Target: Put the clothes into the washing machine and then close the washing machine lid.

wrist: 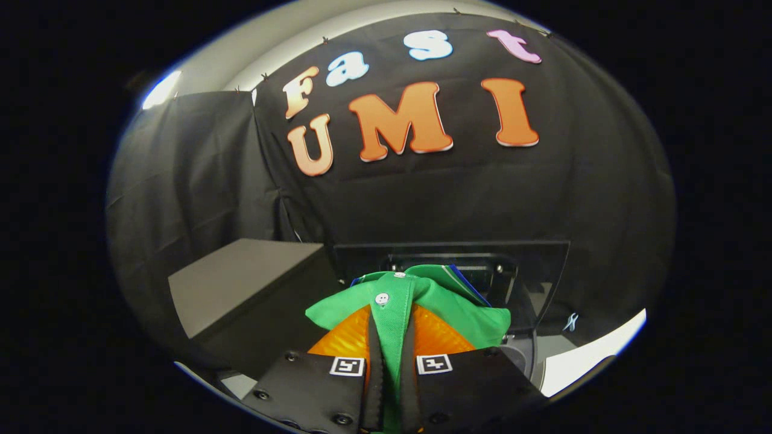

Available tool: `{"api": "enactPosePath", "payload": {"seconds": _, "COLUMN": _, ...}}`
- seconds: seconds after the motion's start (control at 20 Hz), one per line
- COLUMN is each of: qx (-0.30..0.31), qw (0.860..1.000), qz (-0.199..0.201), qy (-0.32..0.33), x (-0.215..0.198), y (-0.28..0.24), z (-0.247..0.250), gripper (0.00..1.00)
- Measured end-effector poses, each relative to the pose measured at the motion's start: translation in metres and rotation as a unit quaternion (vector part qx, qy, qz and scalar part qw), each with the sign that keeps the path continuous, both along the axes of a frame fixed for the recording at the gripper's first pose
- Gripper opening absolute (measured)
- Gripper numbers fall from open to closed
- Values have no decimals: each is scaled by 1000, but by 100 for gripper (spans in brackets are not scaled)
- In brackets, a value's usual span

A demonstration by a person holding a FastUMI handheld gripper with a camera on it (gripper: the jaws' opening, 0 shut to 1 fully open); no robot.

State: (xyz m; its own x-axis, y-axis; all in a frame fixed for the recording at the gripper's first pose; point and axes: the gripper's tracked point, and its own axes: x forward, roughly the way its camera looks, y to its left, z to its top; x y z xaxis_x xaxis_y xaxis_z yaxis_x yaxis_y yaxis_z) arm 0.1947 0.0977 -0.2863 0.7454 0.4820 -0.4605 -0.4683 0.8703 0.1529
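Observation:
My gripper [391, 352] is shut on a green polo shirt [422, 301], pinching its buttoned placket between both fingers. The shirt hangs lifted, with a white button [382, 298] and the collar just ahead of the fingertips; a blue edge of cloth [467, 283] shows behind the collar. Beyond the shirt stands the washing machine's raised dark lid [543, 265], upright against the booth wall. A bit of the machine's pale top and round rim [531, 355] shows to the right of the fingers. The drum opening is hidden by the shirt and the fingers.
A dark box-shaped block [241, 283] stands to the left of the machine, its flat top level with the shirt. Black cloth walls close in behind and on both sides. A pale surface edge [597, 349] curves at the right.

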Motion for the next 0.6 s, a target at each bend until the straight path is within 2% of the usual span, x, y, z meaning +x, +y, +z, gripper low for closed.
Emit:
{"api": "enactPosePath", "payload": {"seconds": 0.25, "qx": -36, "qw": 996, "qz": 9, "qy": 79, "x": 12, "y": -4, "z": -98, "gripper": 18}}
{"api": "enactPosePath", "payload": {"seconds": 0.45, "qx": -81, "qw": 985, "qz": 11, "qy": 150, "x": 12, "y": -5, "z": -171, "gripper": 18}}
{"api": "enactPosePath", "payload": {"seconds": 0.6, "qx": -102, "qw": 975, "qz": -7, "qy": 198, "x": 14, "y": -13, "z": -218, "gripper": 19}}
